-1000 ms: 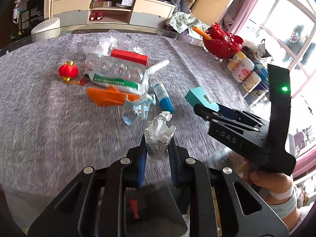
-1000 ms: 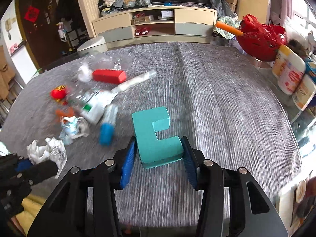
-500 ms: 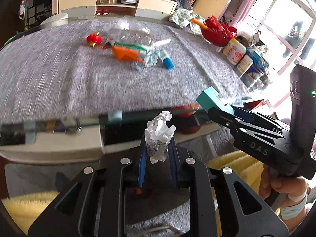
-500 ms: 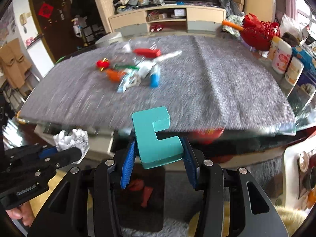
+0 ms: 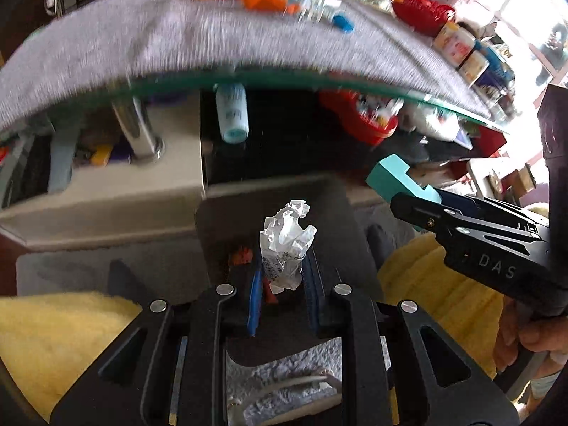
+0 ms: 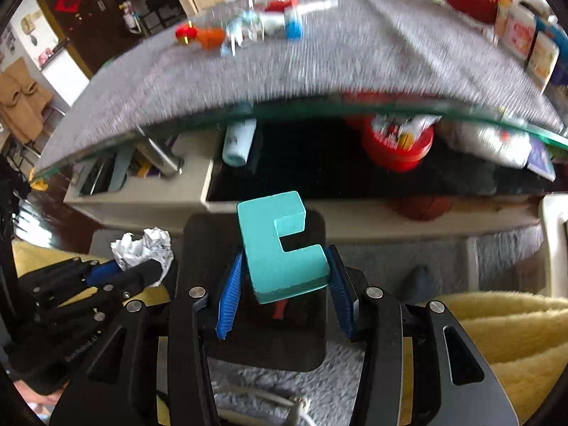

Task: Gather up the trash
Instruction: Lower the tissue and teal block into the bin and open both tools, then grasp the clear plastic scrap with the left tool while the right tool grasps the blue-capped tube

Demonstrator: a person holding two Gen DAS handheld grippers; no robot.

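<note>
My left gripper (image 5: 282,284) is shut on a crumpled white paper ball (image 5: 285,245), and the pair hangs over a dark square bin (image 5: 337,220) on the floor. To its right, my right gripper (image 5: 419,206) carries a teal C-shaped block (image 5: 390,177). The right wrist view shows the right gripper (image 6: 284,284) shut on that teal block (image 6: 280,245), also above the bin (image 6: 312,337). The left gripper (image 6: 142,269) with the paper ball (image 6: 145,248) sits at the left there. Some red bits lie inside the bin, partly hidden.
A grey-clothed glass table (image 5: 142,46) stands ahead, with an orange piece (image 5: 262,0), a blue-capped tube (image 5: 340,23) and other litter at its far side. Under it are a pale bottle (image 5: 232,113) and a red bowl (image 5: 365,117). Yellow fleece (image 5: 53,337) flanks the bin.
Both grippers have pulled back off the table and sunk toward the floor, tilting further down. They now hang over the dark bin, still holding the paper ball and the teal block.
</note>
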